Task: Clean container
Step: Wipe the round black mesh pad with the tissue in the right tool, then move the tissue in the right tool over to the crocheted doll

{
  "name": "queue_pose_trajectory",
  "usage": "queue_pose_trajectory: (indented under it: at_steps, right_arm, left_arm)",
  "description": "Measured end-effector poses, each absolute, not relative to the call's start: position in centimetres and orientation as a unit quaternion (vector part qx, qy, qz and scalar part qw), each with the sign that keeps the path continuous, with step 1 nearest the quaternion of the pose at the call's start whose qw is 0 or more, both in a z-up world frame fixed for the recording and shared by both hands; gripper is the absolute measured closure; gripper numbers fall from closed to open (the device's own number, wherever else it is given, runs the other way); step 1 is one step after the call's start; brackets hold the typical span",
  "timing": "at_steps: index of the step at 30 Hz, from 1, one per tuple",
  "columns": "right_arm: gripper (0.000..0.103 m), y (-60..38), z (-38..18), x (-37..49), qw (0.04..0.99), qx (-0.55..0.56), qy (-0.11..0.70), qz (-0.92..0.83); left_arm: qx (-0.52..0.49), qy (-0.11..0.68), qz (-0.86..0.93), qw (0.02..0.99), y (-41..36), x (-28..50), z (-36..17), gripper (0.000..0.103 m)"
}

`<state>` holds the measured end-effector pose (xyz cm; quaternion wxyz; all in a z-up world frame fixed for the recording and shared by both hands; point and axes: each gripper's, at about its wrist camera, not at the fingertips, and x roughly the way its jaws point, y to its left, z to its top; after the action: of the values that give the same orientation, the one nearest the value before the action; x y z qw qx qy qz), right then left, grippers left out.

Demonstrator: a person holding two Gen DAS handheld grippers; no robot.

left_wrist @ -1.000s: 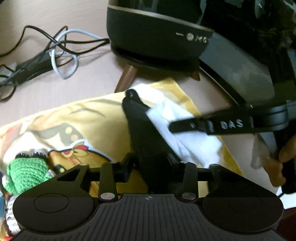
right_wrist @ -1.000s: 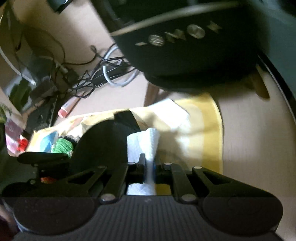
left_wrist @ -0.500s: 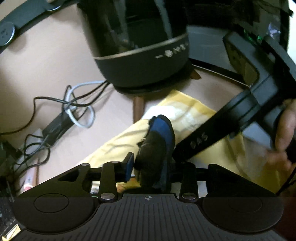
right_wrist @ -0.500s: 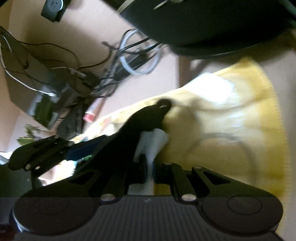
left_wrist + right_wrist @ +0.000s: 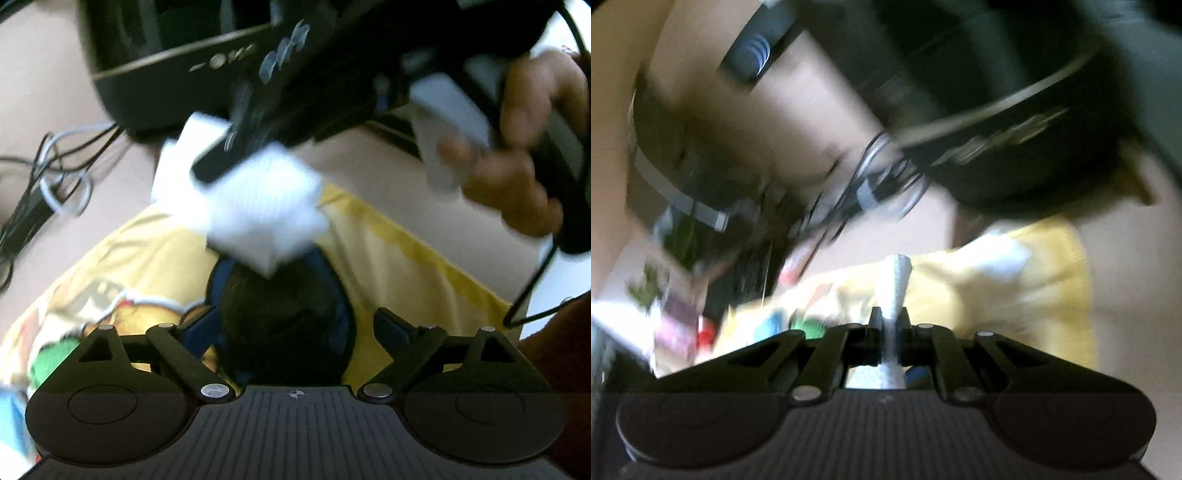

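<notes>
Jaws of the left gripper [image 5: 295,325] stand wide apart around the dark blue-rimmed container [image 5: 284,317] on the yellow cloth [image 5: 406,266]. Right gripper [image 5: 889,328] pinches a white paper towel [image 5: 895,288] just above the container. Wiping looks partly done, but blur hides how clean it is.

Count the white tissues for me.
2: one tissue pinched in the right claw, second tissue lying on the yellow cloth. More may be hidden.

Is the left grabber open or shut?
Open. Its fingers stand wide apart beside the dark container.
</notes>
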<state>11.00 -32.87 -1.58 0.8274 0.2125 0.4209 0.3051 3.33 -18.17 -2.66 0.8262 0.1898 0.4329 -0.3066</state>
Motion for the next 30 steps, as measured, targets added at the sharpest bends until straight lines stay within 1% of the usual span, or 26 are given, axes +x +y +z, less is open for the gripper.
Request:
queue_pose_trajectory:
  at_steps: [3, 6, 9, 11, 15, 18, 21, 23, 24, 25, 27, 29, 30]
  right_arm:
    - [0.095, -30.2, -2.7, 10.0, 0.822, 0.144, 0.444, 0.326]
    - [0.095, -29.8, -3.1, 9.4, 0.833, 0.093, 0.448, 0.312]
    - [0.095, -29.9, -3.0, 10.0, 0.84, 0.075, 0.452, 0.291]
    - [0.095, -30.1, -2.8, 9.8, 0.848, 0.048, 0.45, 0.275]
    - [0.095, -29.7, -2.3, 10.5, 0.846, 0.069, 0.458, 0.263]
    - [0.095, -27.9, -0.9, 11.0, 0.842, 0.102, 0.454, 0.274]
    - [0.095, -25.5, 1.0, 11.0, 0.846, 0.103, 0.443, 0.278]
    - [0.095, -24.0, 1.9, 11.0, 0.848, 0.103, 0.442, 0.274]
    - [0.095, -23.5, 2.4, 10.9, 0.848, 0.105, 0.442, 0.274]
    - [0.095, -23.0, 3.0, 10.7, 0.847, 0.107, 0.44, 0.277]
    - [0.095, -22.3, 3.7, 10.4, 0.845, 0.116, 0.439, 0.281]
    - [0.095, -21.8, 4.2, 10.2, 0.843, 0.128, 0.438, 0.283]
    - [0.095, -21.7, 4.3, 10.3, 0.842, 0.138, 0.437, 0.284]
  left_arm:
    - [0.161, 0.436, -0.296, 0.835, -16.1, 2.7, -1.3, 0.009]
    - [0.13, 0.424, -0.258, 0.858, -13.2, 2.0, 0.4, 0.005]
    - [0.111, 0.402, -0.185, 0.89, -10.0, 1.7, 1.6, 0.003]
    - [0.096, 0.408, -0.152, 0.895, -8.4, 2.7, 1.2, 0.002]
    - [0.071, 0.426, -0.099, 0.896, -5.7, 5.2, -0.2, 0.002]
    - [0.115, 0.429, -0.107, 0.89, -6.1, 6.4, -2.3, 0.002]
    - [0.167, 0.411, -0.155, 0.883, -6.5, 5.9, -3.4, 0.002]
    - [0.199, 0.377, -0.201, 0.882, -6.5, 5.2, -3.5, 0.008]
    - [0.217, 0.356, -0.228, 0.88, -6.4, 4.8, -3.3, 0.014]
    - [0.234, 0.335, -0.257, 0.876, -6.2, 4.4, -3.1, 0.018]
    - [0.243, 0.316, -0.294, 0.869, -5.4, 4.3, -2.7, 0.018]
    - [0.237, 0.328, -0.291, 0.867, -4.4, 4.5, -2.1, 0.017]
    - [0.233, 0.337, -0.282, 0.868, -3.8, 4.6, -1.7, 0.011]
